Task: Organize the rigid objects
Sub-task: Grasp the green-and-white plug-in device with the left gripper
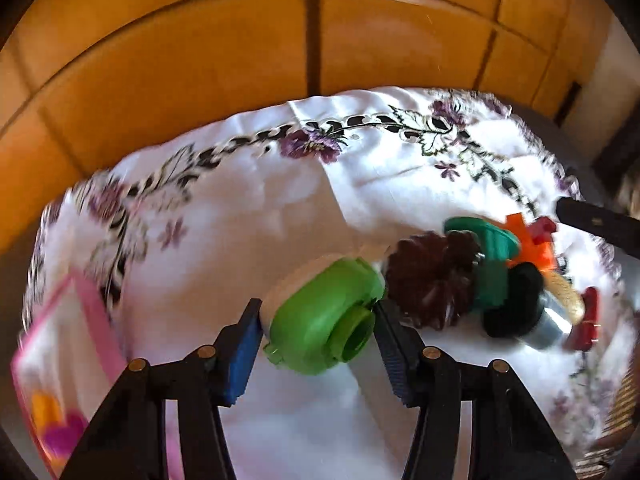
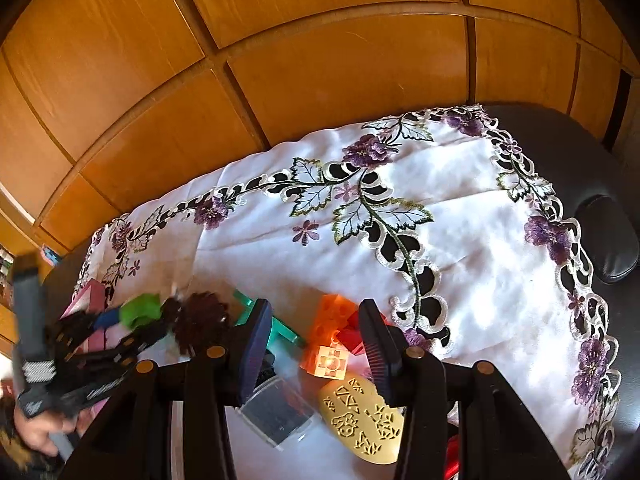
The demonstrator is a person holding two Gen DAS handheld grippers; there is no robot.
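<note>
We see a bright green plastic cap-shaped piece with a short round spout [image 1: 325, 316] sitting between the two blue-padded fingers of the left tool [image 1: 316, 330], low over the white embroidered cloth [image 1: 260, 208] that covers the bench. The right pad touches the spout end; on the left pad side we cannot tell for sure whether there is contact, so the left tool appears clenched on the green piece.

Just beside it to the right lies a dark brown fluted plastic mould [image 1: 432, 284], then a teal plastic piece [image 1: 488, 240], an orange plastic block [image 1: 532, 244], a black round object [image 1: 516, 300] and a silvery cylinder [image 1: 556, 320], all bunched together. At the left edge we see a pink-framed tray [image 1: 92, 312].

From the right wrist view, our right tool [image 2: 316, 348] hangs released, its fingers wide apart and holding nothing. Between and below them we see the orange block, a clear square container [image 2: 276, 412] and a gold oval stencilled plate [image 2: 368, 424].
</note>
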